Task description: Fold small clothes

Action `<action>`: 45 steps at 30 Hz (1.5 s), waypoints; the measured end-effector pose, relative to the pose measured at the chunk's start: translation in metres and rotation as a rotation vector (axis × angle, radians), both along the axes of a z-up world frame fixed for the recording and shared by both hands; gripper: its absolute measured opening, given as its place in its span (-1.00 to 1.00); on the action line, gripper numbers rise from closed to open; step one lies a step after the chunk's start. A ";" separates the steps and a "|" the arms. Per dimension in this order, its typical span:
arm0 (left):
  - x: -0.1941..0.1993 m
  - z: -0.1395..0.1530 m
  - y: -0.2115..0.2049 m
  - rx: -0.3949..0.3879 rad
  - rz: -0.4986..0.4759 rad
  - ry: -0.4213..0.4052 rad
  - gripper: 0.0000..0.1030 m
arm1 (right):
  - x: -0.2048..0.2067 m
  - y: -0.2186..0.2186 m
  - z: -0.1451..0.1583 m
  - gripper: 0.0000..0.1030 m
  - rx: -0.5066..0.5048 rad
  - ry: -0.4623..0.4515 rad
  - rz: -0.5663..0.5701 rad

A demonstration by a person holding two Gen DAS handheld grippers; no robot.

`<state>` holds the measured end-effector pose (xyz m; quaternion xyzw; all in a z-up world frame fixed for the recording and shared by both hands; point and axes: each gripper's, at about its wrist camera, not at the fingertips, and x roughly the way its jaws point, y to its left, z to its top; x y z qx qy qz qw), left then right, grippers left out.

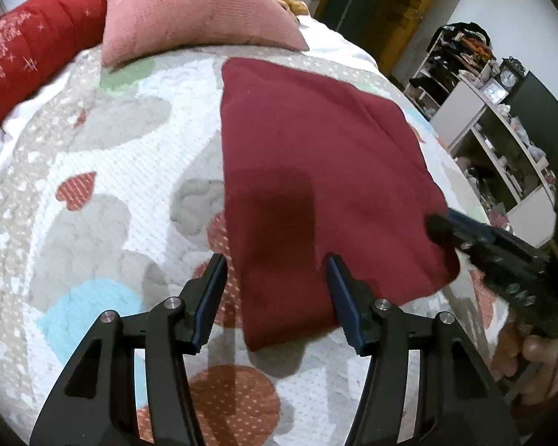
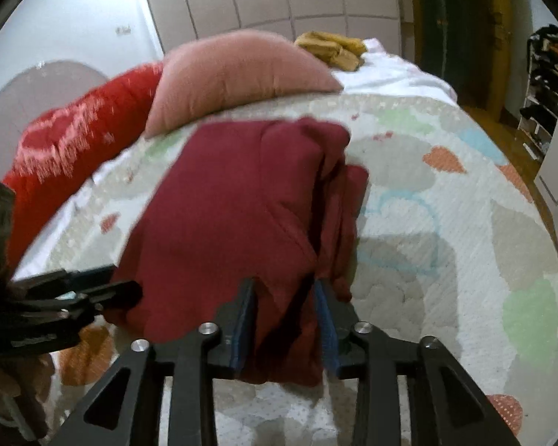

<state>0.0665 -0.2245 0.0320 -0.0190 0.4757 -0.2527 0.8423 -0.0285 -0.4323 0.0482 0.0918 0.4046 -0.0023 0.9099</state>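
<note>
**A:** Start with the bed: what covers it?

**B:** A white quilt with grey, orange, blue and green hearts. At its far end lie a red blanket and, beside that, a pink pillow. Beyond the pillow, your right camera shows some yellow cloth.

**A:** And the garment?

**B:** The dark red garment lies on the quilt, on the near side of the pillow and clear of it. It looks like soft knit, plain, with no print. In your left camera it is a flat, roughly four-sided panel with a faint seam running across it. In your right camera its right edge is bunched into stacked folds, though that picture is blurred.

**A:** Your grippers?

**B:** Your left gripper has its fingers spread wide over the garment's near left corner; the cloth lies between them, not pinched. Your right gripper has its fingers partly drawn in on a thick fold at the near right edge, cloth filling the gap between the blue pads.
</note>
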 end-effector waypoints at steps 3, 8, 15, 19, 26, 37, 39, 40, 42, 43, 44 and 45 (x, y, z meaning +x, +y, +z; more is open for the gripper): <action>0.005 -0.003 0.003 0.005 0.020 -0.009 0.21 | -0.008 -0.014 0.012 0.12 0.076 -0.081 -0.045; 0.018 -0.011 0.008 -0.042 0.034 0.027 0.35 | 0.006 -0.030 0.007 0.42 0.141 -0.087 -0.111; 0.033 -0.018 0.002 -0.074 0.001 0.035 0.56 | 0.033 -0.043 -0.022 0.52 0.259 -0.032 -0.109; 0.040 -0.025 -0.009 -0.107 -0.032 0.074 0.63 | 0.050 -0.048 -0.033 0.58 0.337 -0.016 -0.081; 0.043 -0.025 -0.021 -0.117 -0.066 0.080 0.55 | 0.066 -0.046 -0.043 0.46 0.402 -0.014 -0.072; -0.018 0.017 0.020 -0.129 -0.090 0.037 0.12 | 0.022 -0.012 0.003 -0.18 0.362 -0.044 -0.030; -0.047 0.020 0.036 -0.124 -0.089 0.049 0.12 | 0.001 -0.001 0.007 -0.18 0.385 -0.032 -0.005; -0.060 0.021 0.040 -0.118 -0.093 0.051 0.12 | -0.012 0.006 0.008 -0.18 0.392 -0.023 0.014; -0.090 0.019 0.052 -0.107 -0.093 0.053 0.12 | -0.033 0.021 0.008 -0.18 0.387 -0.008 0.042; -0.101 0.017 0.057 -0.104 -0.086 0.055 0.12 | -0.043 0.026 0.006 -0.18 0.390 -0.001 0.053; -0.112 0.012 0.060 -0.093 -0.085 0.062 0.12 | -0.053 0.032 0.003 -0.17 0.397 0.011 0.063; -0.119 0.007 0.059 -0.076 -0.089 0.071 0.12 | -0.063 0.037 -0.003 -0.16 0.401 0.025 0.067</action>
